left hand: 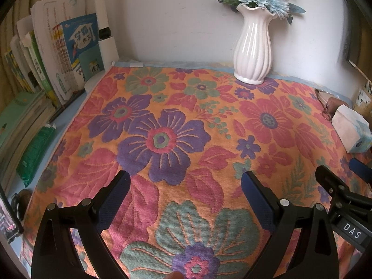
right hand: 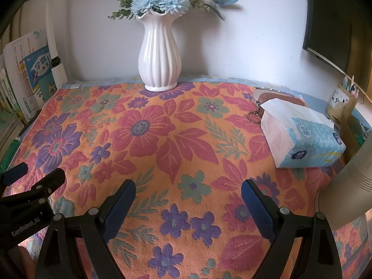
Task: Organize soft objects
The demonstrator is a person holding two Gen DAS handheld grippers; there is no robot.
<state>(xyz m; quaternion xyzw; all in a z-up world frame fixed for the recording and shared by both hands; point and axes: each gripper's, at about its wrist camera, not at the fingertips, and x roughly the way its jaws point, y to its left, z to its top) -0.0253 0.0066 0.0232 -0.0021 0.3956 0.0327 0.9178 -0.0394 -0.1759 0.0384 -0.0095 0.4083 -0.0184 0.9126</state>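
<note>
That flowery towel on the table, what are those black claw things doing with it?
Nothing yet. A person holds two grippers, the left gripper and the right gripper, both open and empty above the flowery towel. The towel lies spread flat with a white vase standing on its far edge and a tissue pack on its right side.

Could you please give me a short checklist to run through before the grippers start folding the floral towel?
1. Left gripper open, holding nothing: ok.
2. Right gripper open, holding nothing: ok.
3. Floral towel lies flat: ok.
4. Towel free of objects: not ok; vase stands on its far edge, tissue pack on its right side.
5. Towel's near edge visible: cannot tell.
</note>
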